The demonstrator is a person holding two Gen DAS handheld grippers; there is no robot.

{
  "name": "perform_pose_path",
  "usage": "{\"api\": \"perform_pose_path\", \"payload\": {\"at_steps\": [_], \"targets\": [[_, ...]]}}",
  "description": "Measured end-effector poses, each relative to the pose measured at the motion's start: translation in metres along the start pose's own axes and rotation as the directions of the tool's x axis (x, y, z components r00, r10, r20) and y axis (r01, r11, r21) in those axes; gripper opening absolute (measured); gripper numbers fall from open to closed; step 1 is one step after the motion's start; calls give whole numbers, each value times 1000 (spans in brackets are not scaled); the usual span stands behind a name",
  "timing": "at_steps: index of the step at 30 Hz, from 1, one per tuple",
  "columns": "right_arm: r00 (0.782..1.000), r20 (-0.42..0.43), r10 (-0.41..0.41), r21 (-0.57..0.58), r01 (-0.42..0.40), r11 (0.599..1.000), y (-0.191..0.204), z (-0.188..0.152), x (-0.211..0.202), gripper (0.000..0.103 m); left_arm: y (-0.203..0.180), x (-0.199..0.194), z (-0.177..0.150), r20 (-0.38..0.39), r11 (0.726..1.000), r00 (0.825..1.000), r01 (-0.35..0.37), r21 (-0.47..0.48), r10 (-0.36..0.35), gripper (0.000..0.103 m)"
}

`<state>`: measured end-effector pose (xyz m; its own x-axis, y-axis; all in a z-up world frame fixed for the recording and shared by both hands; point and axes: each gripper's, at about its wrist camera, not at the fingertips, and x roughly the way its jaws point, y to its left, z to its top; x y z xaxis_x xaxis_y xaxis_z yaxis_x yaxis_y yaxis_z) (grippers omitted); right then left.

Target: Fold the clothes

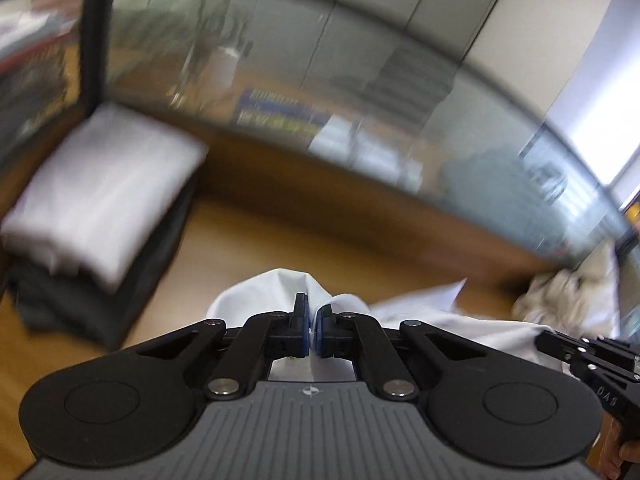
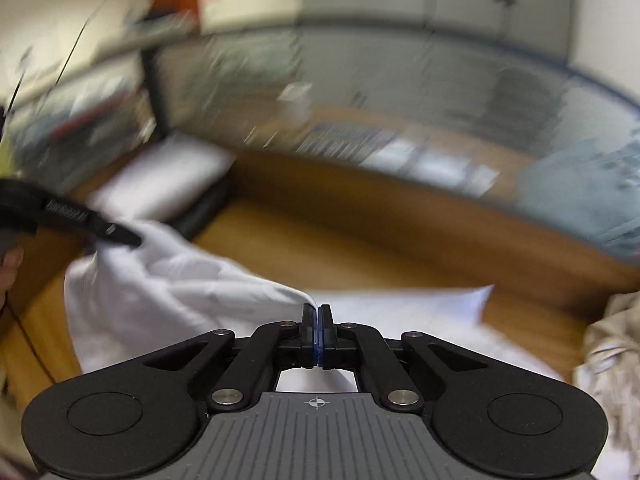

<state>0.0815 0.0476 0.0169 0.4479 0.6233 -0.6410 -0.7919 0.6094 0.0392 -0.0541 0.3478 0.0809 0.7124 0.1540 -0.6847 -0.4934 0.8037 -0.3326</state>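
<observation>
The left gripper point(image 1: 313, 326) is clamped on a bunched fold of the white garment point(image 1: 440, 320), a sliver of cloth between its blue pads point(image 1: 306, 330). The right gripper point(image 2: 317, 330) is pinched tight on another edge of the same garment point(image 2: 168, 296), which hangs stretched between them above the wooden surface point(image 2: 320, 248). A folded white stack point(image 1: 100, 192) sits far left; a crumpled beige cloth point(image 2: 612, 360) lies right.

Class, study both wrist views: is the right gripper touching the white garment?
Touching. The right wrist view shows the right gripper with its jaws closed on a pinched ridge of the white garment, the cloth running straight into them.
</observation>
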Motion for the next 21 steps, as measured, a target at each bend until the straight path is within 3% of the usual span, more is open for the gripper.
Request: {"api": "perform_pose_path", "payload": {"at_steps": [3, 6, 12, 15, 21], "targets": [[994, 99, -50, 95, 40, 995, -32, 29, -35, 2, -8, -19, 40, 45, 996, 995, 89, 12, -89, 3], [983, 172, -57, 164, 29, 986, -59, 53, -74, 2, -18, -40, 76, 61, 978, 976, 207, 30, -209, 3], [976, 218, 1, 255, -57, 965, -91, 77, -140, 2, -32, -69, 83, -13, 943, 946, 324, 80, -324, 3], [985, 163, 65, 308, -113, 944, -103, 75, -151, 2, -34, -77, 74, -67, 927, 931, 363, 90, -359, 3], [990, -66, 129, 339, -99, 936, -89, 22, -128, 2, -16, -43, -9, -229, 962, 944, 260, 80, -237, 3]]}}
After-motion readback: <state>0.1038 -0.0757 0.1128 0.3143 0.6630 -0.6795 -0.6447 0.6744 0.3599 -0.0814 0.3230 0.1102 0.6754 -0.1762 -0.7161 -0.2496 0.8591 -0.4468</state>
